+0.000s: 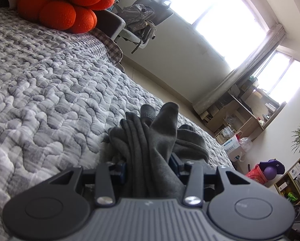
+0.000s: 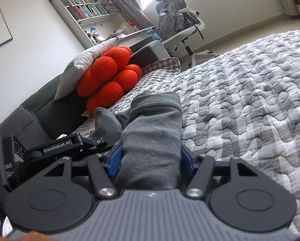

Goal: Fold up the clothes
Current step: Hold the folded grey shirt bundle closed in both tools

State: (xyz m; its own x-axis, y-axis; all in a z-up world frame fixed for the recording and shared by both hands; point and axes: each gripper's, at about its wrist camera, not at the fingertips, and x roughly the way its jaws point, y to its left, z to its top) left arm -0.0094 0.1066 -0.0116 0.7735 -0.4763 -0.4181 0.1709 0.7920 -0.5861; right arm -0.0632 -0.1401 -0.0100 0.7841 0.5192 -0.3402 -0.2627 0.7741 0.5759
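Quilted grey bedding covers the bed (image 2: 250,92) under both grippers, and the step in hand looks like gathering a dark grey garment (image 1: 150,140) for a fold: the left gripper (image 1: 151,165) is clamped on a bunched, pleated part of it, while the right gripper (image 2: 151,156) grips a wider, flatter part between its blue pads. Next, I judge, the held cloth must be carried over and laid flat on the quilt ahead of the grippers. An orange cushion (image 2: 109,76), a pillow (image 2: 85,64) and a chair (image 2: 180,20) lie well beyond, blocking nothing.
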